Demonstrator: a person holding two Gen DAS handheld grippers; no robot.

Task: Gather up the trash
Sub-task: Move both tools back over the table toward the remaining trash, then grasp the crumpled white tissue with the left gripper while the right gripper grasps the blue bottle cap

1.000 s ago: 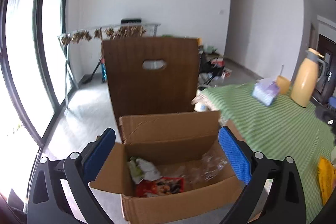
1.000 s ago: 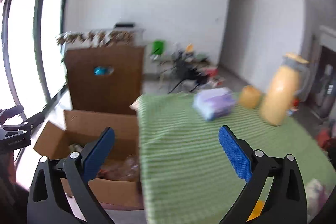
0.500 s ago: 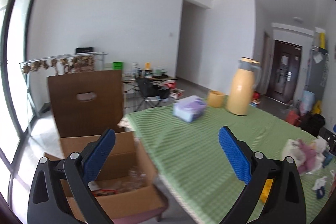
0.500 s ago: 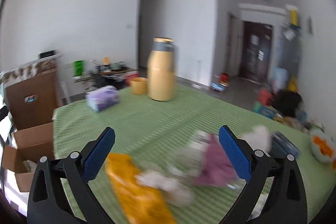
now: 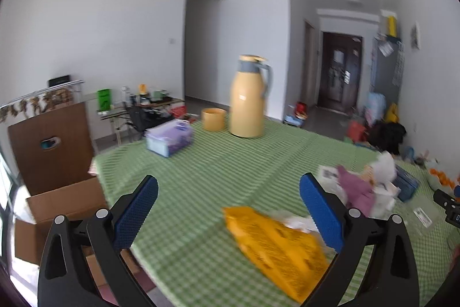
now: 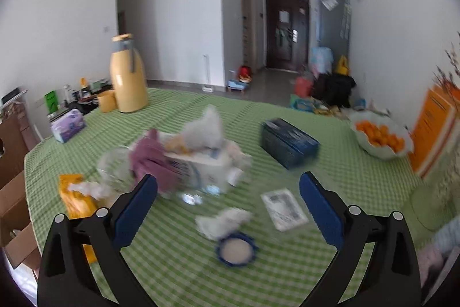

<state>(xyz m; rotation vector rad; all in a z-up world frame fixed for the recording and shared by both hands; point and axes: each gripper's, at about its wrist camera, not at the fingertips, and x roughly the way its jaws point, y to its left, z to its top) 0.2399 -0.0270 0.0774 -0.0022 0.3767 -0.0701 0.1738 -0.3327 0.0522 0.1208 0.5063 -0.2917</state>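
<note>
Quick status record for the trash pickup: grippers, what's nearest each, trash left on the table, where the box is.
left gripper: open, empty, above the table edge
nearest left: yellow bag, lying flat on the green cloth
right gripper: open, empty
nearest right: crumpled tissue, blue lid, paper slip
other trash: blurred pile with purple wrapper and white carton
box: open, off the table's left edge
not trash, apparently: jug, orange bowl

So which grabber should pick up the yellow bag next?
Probably the left. The left gripper is open with the yellow bag right between its fingers. From the right gripper, also open, that bag lies off to the side, with a crumpled tissue in front instead.
</note>
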